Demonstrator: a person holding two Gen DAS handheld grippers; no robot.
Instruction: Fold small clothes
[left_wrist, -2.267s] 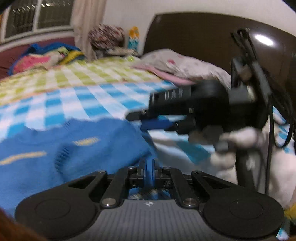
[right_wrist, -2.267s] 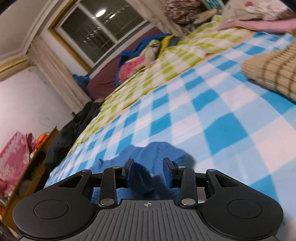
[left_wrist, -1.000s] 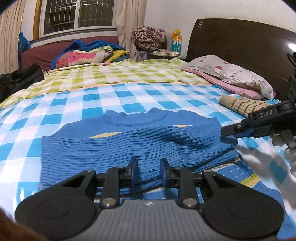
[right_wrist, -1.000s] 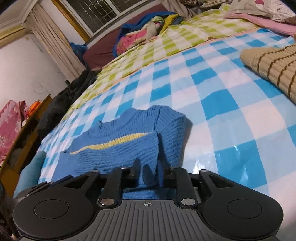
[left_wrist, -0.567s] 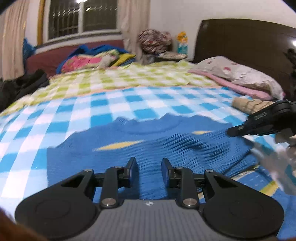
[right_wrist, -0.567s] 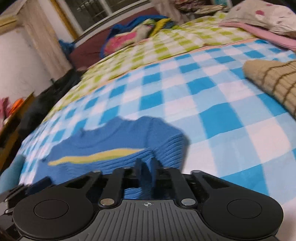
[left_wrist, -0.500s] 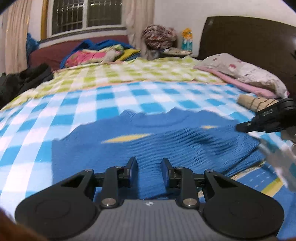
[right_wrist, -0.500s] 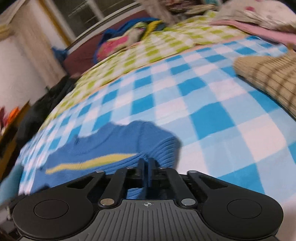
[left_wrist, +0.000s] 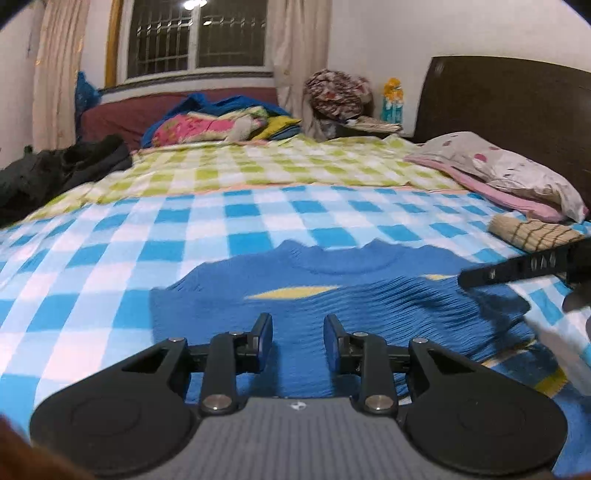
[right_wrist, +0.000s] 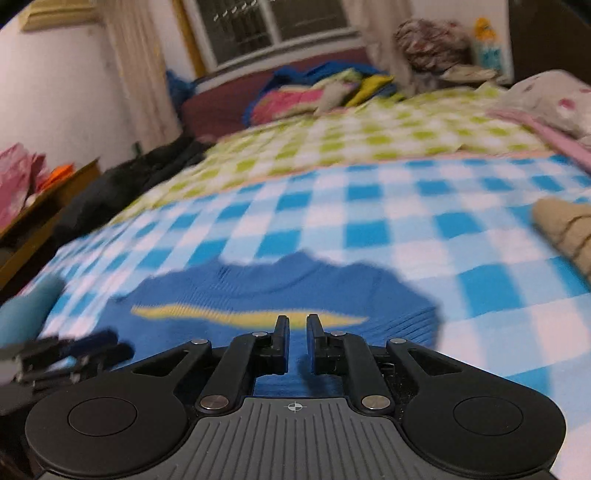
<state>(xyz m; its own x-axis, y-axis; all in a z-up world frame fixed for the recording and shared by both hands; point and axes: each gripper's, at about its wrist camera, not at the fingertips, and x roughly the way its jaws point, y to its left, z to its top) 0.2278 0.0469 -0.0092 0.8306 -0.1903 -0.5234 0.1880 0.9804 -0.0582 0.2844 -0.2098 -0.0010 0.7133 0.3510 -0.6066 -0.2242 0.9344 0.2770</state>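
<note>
Nearest, the left gripper (left_wrist: 297, 338) hung over the blue sweater (left_wrist: 332, 299), its jaws a modest way apart with nothing pinched between them. The right gripper (right_wrist: 297, 338) stood just above the same sweater, its jaws narrow and opening, holding nothing. The sweater lay partly folded on the blue-and-white checked blanket (left_wrist: 155, 236), yellow stripe (left_wrist: 291, 293) up, collar pointing away. The right gripper reached in over the sweater's right edge in the left view. Just beyond to the right lay a folded tan striped garment (left_wrist: 532, 232). Farther off were a green checked sheet (left_wrist: 280, 166), a spotted pillow (left_wrist: 502, 166) against the dark headboard (left_wrist: 517, 99), black clothes (left_wrist: 62, 166) at left and a colourful heap (left_wrist: 218, 123) under the barred window (left_wrist: 195, 35).
</note>
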